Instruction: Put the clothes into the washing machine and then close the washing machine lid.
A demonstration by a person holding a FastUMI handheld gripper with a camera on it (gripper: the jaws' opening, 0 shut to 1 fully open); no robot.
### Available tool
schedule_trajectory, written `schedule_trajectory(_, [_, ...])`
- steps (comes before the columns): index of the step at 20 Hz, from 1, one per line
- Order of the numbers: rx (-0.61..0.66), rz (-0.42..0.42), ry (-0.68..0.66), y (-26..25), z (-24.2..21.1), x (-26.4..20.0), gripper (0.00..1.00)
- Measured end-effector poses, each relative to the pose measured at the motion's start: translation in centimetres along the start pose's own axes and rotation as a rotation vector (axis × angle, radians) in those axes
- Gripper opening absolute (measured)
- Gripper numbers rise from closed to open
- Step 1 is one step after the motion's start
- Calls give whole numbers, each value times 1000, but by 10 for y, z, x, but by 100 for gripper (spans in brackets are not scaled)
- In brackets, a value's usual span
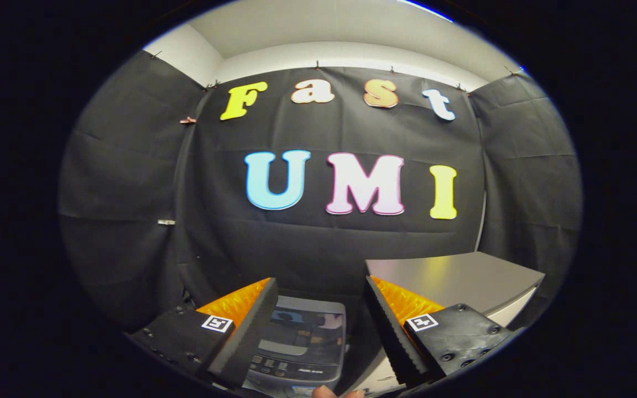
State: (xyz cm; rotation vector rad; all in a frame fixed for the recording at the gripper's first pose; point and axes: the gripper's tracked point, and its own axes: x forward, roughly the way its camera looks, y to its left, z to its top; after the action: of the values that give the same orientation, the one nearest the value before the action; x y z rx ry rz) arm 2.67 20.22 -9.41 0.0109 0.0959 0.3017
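Note:
My gripper (318, 307) is open, held high, with nothing between its fingers. Below, seen between the two fingers, stands the washing machine (302, 345): a grey top with a dark glossy lid lying flat and a control strip at its near edge. No clothes are in sight. A fingertip of a person's hand (327, 392) peeks in just under the machine.
A grey table top (457, 279) stands to the right of the washing machine, just beyond the right finger, with a pale side panel under it. Black cloth walls close the booth at the back and both sides.

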Motion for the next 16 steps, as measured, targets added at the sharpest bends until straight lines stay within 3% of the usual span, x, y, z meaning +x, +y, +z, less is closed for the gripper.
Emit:
schedule_trajectory(8, [59,-187,-88,-109,50,-34,98])
schedule_trajectory(16, [56,-253,-122,-163,56,-54,98])
